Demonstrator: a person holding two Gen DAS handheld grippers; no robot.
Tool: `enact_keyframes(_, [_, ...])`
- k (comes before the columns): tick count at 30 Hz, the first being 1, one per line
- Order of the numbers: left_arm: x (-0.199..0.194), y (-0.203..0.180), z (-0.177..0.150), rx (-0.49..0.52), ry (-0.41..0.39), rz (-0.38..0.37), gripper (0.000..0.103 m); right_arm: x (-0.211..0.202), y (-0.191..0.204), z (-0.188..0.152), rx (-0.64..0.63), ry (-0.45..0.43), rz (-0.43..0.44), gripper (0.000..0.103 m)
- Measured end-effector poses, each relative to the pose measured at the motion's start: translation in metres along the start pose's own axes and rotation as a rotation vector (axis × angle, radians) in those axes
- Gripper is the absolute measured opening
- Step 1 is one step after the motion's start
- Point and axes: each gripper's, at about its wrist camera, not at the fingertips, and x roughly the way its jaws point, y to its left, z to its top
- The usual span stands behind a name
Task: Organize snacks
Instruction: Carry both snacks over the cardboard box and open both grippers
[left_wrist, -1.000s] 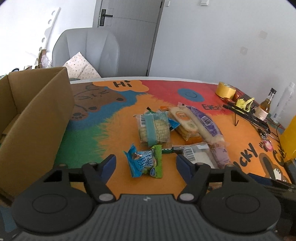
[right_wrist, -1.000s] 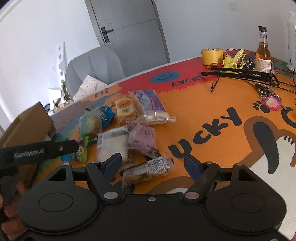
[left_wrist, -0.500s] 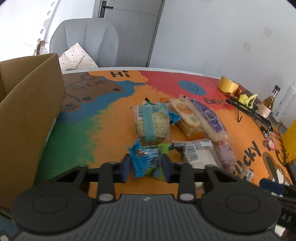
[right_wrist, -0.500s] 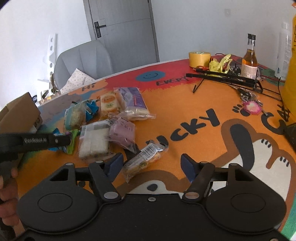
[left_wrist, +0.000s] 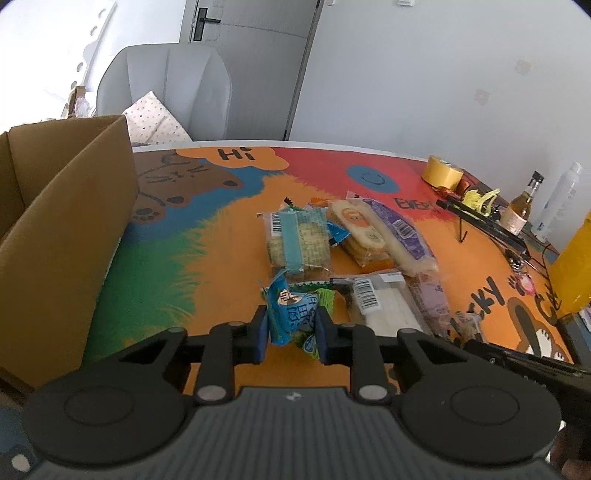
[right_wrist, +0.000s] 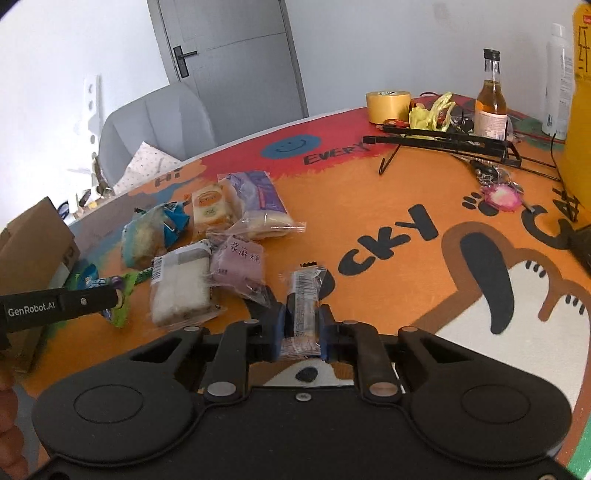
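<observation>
The left gripper (left_wrist: 290, 328) is closing its jaws on a blue-and-green snack packet (left_wrist: 293, 314) low in the centre of the left wrist view; both blue pads press the crumpled wrapper, which rests on the colourful table mat (left_wrist: 229, 229). The right gripper (right_wrist: 300, 330) is closing too, its pads pressed on a slim clear-wrapped snack bar (right_wrist: 303, 295) that stands tilted up between them, lower centre of the right wrist view.

Just above the blue packet lies a cracker pack with a teal band (left_wrist: 297, 240). To its right sit an orange-labelled biscuit pack (left_wrist: 360, 229) and a purple-labelled bread roll (left_wrist: 402, 236), touching each other. Lower right, a white cake pack (left_wrist: 380, 306) lies just beside the packet, with a pale purple pastry pack (left_wrist: 430, 299) against it.

A cardboard box (left_wrist: 62, 236) with its open top fills the left side of the left view, near the packet, with bare mat between. At the upper right of the right view stand a tape roll (right_wrist: 388, 101), a glass bottle (right_wrist: 489, 99), a black folding stand (right_wrist: 443, 142) and a pink keyring (right_wrist: 500, 195), well apart from the snacks. The mat's centre right is open. A grey chair (left_wrist: 166, 92) stands beyond the table's far edge.
</observation>
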Motion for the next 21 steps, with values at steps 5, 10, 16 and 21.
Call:
enact_keyframes(5, [-0.014, -0.001, 0.000, 0.008, -0.019, -0.007, 0.024, -0.013, 0.004, 0.000, 0.008, -0.020, 0.026, 0.017])
enact_keyframes(10, [-0.032, 0.001, 0.004, 0.010, -0.049, -0.009, 0.024, -0.028, 0.020, 0.005, -0.016, -0.044, 0.047, 0.017])
enact_keyframes(16, [-0.055, 0.008, 0.011, 0.010, -0.088, -0.011, 0.024, -0.044, 0.041, 0.012, -0.044, -0.073, 0.075, 0.017])
enact_keyframes(21, [-0.072, 0.016, 0.016, 0.010, -0.116, -0.002, 0.024, -0.052, 0.057, 0.017, -0.060, -0.094, 0.102, 0.017])
